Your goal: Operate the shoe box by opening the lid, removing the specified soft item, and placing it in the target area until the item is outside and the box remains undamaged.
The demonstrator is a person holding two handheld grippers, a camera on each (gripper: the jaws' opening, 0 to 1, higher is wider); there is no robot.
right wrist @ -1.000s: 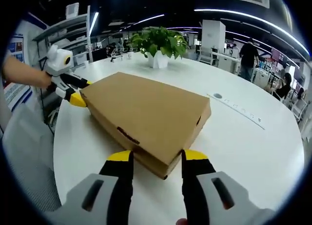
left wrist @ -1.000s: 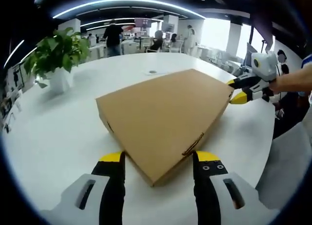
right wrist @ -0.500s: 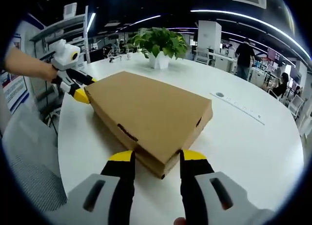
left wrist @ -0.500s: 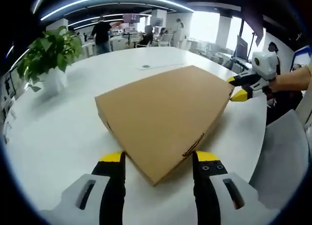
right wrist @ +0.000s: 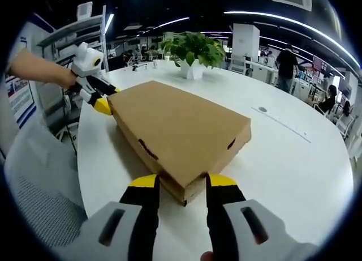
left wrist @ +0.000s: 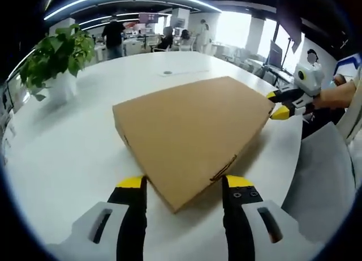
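Observation:
A flat brown cardboard shoe box [left wrist: 189, 125] lies on the white table [left wrist: 68, 142] with its lid down. My left gripper [left wrist: 184, 184] is open, and the box's near corner sits between its yellow-tipped jaws. My right gripper [right wrist: 182, 182] is open too and straddles the opposite corner of the box [right wrist: 178, 128], its jaws close to the cardboard sides. In the left gripper view the right gripper [left wrist: 283, 104] shows at the box's far right corner, held by a hand. The left gripper [right wrist: 97, 97] appears at the box's far left corner in the right gripper view. The box's contents are hidden.
A potted green plant [left wrist: 56, 60] stands on the table beyond the box, also seen as the plant [right wrist: 195, 54] in the right gripper view. A grey chair [right wrist: 39, 187] is by the table edge. A round cable port [right wrist: 262, 109] is set in the tabletop. People stand far behind.
Both cameras have shifted slightly around the box. The right gripper's jaws have drawn in a little around the corner. The lid stays down.

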